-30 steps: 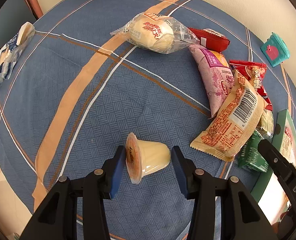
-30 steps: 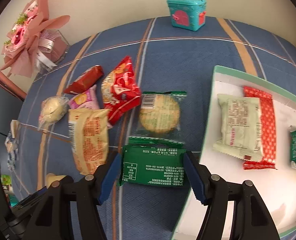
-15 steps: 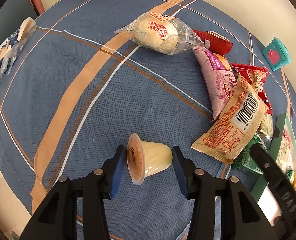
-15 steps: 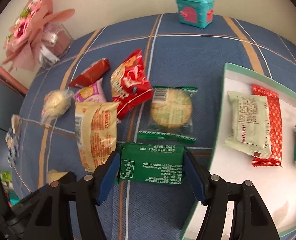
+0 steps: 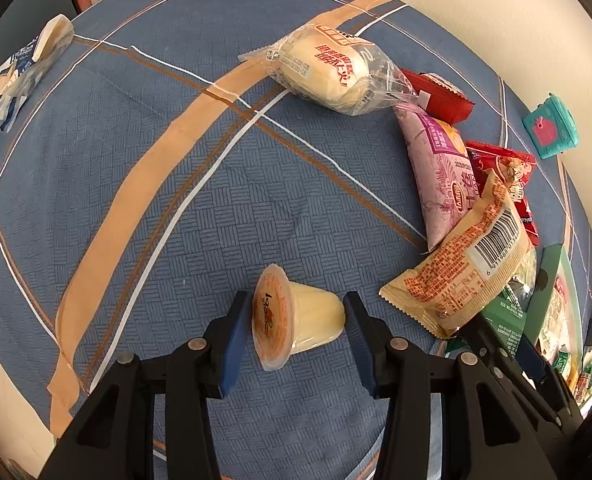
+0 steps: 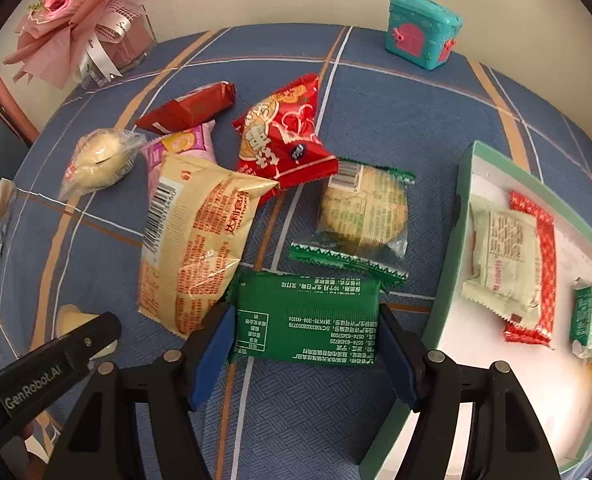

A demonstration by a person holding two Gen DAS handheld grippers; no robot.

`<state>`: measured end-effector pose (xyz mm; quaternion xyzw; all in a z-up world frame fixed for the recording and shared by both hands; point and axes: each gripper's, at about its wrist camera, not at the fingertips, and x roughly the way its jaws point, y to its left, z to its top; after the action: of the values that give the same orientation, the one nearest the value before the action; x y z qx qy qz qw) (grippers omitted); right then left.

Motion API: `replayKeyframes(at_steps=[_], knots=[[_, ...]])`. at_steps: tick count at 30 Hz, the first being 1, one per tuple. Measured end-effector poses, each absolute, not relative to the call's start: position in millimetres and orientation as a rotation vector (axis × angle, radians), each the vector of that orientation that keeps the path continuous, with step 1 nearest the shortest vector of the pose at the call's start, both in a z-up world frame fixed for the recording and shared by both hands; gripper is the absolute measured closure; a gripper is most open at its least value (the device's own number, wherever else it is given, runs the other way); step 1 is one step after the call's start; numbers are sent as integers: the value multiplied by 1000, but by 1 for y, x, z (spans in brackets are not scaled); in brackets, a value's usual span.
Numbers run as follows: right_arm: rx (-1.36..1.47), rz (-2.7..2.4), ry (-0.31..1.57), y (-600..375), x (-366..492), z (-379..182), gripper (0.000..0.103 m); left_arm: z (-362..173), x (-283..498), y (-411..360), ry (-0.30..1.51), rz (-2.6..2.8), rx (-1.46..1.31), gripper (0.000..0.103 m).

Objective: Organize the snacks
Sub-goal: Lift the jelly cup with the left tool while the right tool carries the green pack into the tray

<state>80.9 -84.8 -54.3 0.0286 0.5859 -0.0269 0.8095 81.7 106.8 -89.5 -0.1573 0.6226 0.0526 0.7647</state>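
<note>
Left tongs (image 5: 294, 322) point steeply down over the blue plaid worktop (image 5: 144, 184). A jelly cup (image 5: 296, 316) lies on its side between the pads, foil lid toward the left pad, narrow base toward the right — its long axis runs straight across the gap. The base looks to touch the right pad; whether the lid is pressed by the left one, cannot tell, so grip unconfirmed.

Right tongs (image 6: 304, 344) straddle a green packet (image 6: 306, 320), printed back up, long axis lying pad to pad. Jaws have just been opening, with the packet between them; a thin gap shows on the right side, so it reads as released, not clamped.

The green-rimmed tray (image 6: 458, 240) sits just right of the right tongs, already holding a pale packet (image 6: 504, 256), a red packet (image 6: 546, 256) and a small green one (image 6: 586, 316). Right hand is clearly the nearer to it.

Loose pile between the two hands: yellow bag (image 6: 194, 240), red bag (image 6: 284, 140), round biscuit pack (image 6: 364, 212).

Judgement — packet spans nearly the full opening, so a re-grip needs wider jaws or a turn to take it across the short side.
</note>
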Motion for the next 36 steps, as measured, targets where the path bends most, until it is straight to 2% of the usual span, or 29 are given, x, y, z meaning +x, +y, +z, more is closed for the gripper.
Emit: replayKeyframes(at_steps=[4,13,26,36], knots=[[81,-53,1255,-84,80,-56,30,-89,82,108,1352,119,-330,54],[96,-48,1255,-93,78,-49,38,-84,81,104,1349,123,-286,55],[183,-35,1201,-116,67,-11,39,-57,75,81,1299,114,-261,64],[211,-32,1173,-125,58,9,39,-45,75,70,1265,90,-249,64]])
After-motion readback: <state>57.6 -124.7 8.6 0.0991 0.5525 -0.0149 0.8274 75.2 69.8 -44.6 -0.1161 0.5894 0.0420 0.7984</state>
